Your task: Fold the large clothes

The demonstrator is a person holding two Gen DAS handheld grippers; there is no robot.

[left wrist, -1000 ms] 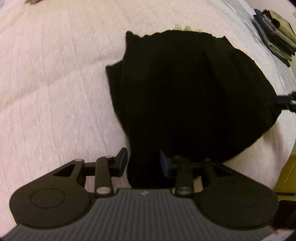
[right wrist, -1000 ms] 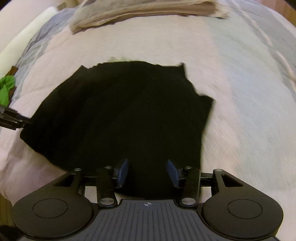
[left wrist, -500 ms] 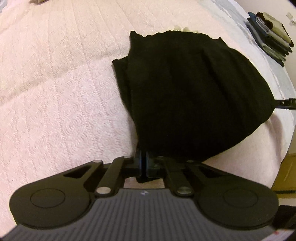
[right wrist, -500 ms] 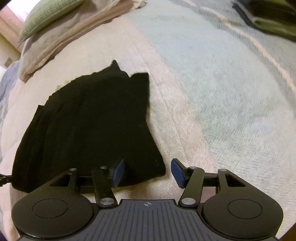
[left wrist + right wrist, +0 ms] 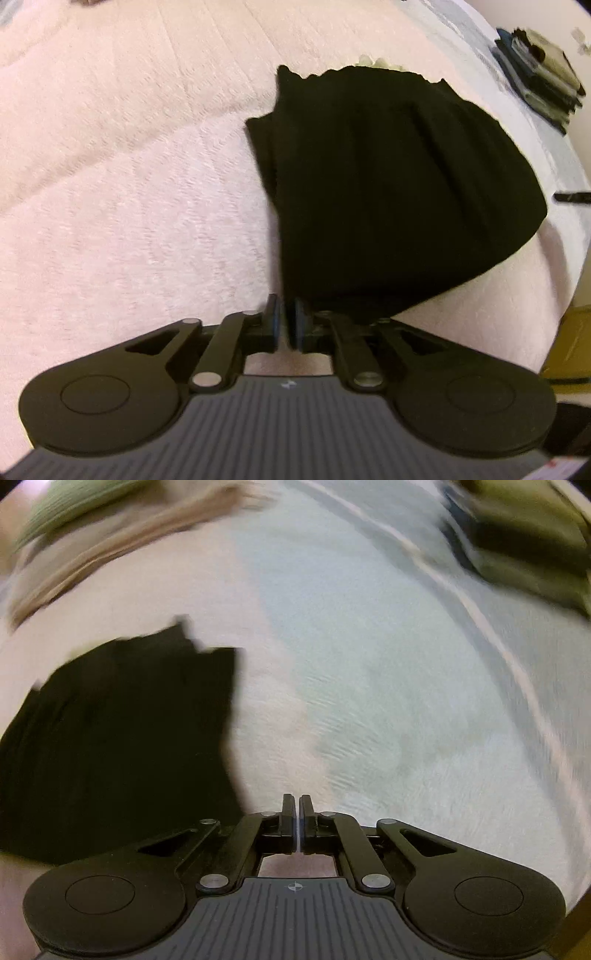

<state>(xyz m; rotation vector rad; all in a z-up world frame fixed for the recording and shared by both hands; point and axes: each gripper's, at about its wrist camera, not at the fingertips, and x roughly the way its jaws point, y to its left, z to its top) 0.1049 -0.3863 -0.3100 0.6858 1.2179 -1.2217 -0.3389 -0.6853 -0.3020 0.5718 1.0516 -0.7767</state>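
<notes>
A black garment (image 5: 388, 184) lies folded into a rounded heap on the pink quilted bed cover (image 5: 129, 203). My left gripper (image 5: 286, 306) sits at its near left edge. Its jaws are opening and stand a narrow gap apart. Pale bed shows through the gap, and the cloth's edge only reaches the fingertips. In the right wrist view the garment (image 5: 122, 738) lies to the left. My right gripper (image 5: 296, 801) is shut with nothing in it, over bare bed cover to the right of the cloth. A dark tip of the right gripper (image 5: 572, 196) shows at the garment's far side.
A stack of folded clothes (image 5: 543, 88) rests at the bed's far right; it is a dark blur (image 5: 517, 542) in the right wrist view. Beige bedding and a green pillow (image 5: 92, 542) lie far left. The cover turns pale blue-green (image 5: 388, 701) on the right. The bed edge drops beside a yellow-brown object (image 5: 569, 343).
The left jaws closed on the garment's near edge, then parted slightly. The right gripper swung off the garment to its right side, and its open jaws shut empty.
</notes>
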